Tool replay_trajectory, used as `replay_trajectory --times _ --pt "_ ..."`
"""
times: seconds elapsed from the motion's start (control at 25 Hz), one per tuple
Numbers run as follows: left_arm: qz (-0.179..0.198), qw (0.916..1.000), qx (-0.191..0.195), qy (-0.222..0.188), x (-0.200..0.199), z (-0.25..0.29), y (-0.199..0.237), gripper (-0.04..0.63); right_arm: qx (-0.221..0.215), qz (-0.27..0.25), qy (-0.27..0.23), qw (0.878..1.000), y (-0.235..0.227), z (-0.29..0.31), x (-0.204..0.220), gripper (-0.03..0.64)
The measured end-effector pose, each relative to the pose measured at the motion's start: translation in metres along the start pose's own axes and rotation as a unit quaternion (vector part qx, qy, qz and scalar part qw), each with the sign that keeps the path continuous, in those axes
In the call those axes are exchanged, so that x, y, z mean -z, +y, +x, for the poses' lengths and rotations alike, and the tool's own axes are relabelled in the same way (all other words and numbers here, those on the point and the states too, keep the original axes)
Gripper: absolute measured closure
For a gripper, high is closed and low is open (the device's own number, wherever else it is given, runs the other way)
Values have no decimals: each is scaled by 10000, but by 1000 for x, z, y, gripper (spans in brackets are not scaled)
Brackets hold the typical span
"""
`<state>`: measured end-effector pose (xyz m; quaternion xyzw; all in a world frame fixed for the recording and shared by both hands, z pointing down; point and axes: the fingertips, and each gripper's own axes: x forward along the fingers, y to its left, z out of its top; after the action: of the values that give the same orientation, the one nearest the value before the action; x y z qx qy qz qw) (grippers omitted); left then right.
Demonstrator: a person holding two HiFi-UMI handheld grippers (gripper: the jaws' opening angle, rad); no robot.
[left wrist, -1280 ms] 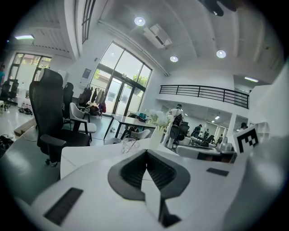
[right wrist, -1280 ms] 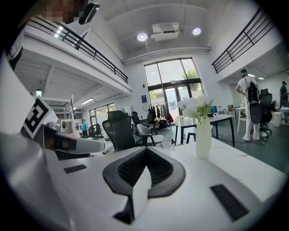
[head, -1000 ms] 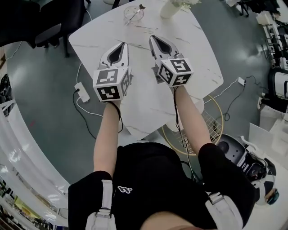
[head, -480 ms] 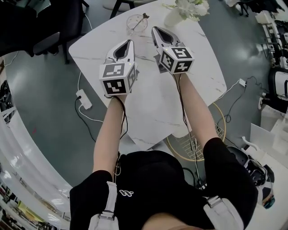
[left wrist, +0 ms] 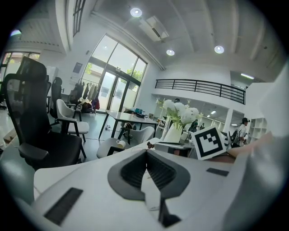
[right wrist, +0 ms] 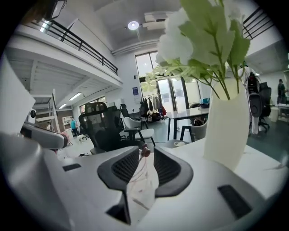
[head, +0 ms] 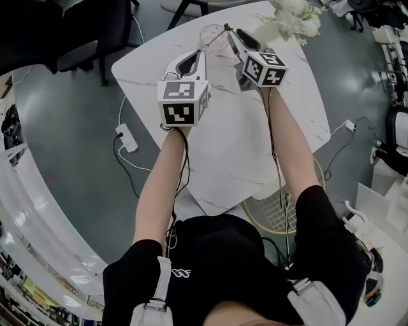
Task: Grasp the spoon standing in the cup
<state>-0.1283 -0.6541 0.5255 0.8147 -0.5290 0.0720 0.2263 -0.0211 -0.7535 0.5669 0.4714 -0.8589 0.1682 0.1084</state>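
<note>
A clear glass cup [head: 210, 39] stands near the far edge of the white marble table [head: 236, 146]. A thin spoon [head: 222, 30] with a brown knob leans in it. My right gripper [head: 231, 31] is at the spoon's top. In the right gripper view the knob [right wrist: 144, 152] sits between the jaw tips of that gripper [right wrist: 145, 155], with the cup [right wrist: 141, 182] showing through the gap. The jaws have just been opening and the pads do not press on the spoon. My left gripper [head: 199, 53] is left of the cup, and its jaw tips meet [left wrist: 145, 151] with nothing in them.
A white vase [right wrist: 226, 131] of white flowers [head: 294, 14] stands close on the right of the cup. Black office chairs [head: 76, 32] stand left of the table. A power strip [head: 127, 137] lies on the floor, and a wire basket [head: 275, 207] sits under the table's near corner.
Both grippers have moved forward across the table towards the cup. The right one has reached the spoon's top, and the left one has come up beside the cup.
</note>
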Motion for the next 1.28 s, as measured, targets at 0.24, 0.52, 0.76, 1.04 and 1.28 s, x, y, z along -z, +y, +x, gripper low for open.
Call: replay_trajectory --times 0.24,0.52,0.76,1.04,1.28 --pt "198 9997 -74 105 3 14 15 580 -242 114 166 9995 1 16 9 509" --pt "172 9996 -54 220 12 13 21 580 -184 -221 384 9988 6 30 7 532" --pt "5 9999 11 138 12 10 23 580 -270 -814 407 9955 22 27 -5 541" --pt "-198 9998 87 16 11 6 18 580 -415 -1235 -34 9915 49 3 -42 569" --pt "-319 9994 91 -78 11 -4 7 580 -488 -1334 -451 9888 70 -28 -70 572"
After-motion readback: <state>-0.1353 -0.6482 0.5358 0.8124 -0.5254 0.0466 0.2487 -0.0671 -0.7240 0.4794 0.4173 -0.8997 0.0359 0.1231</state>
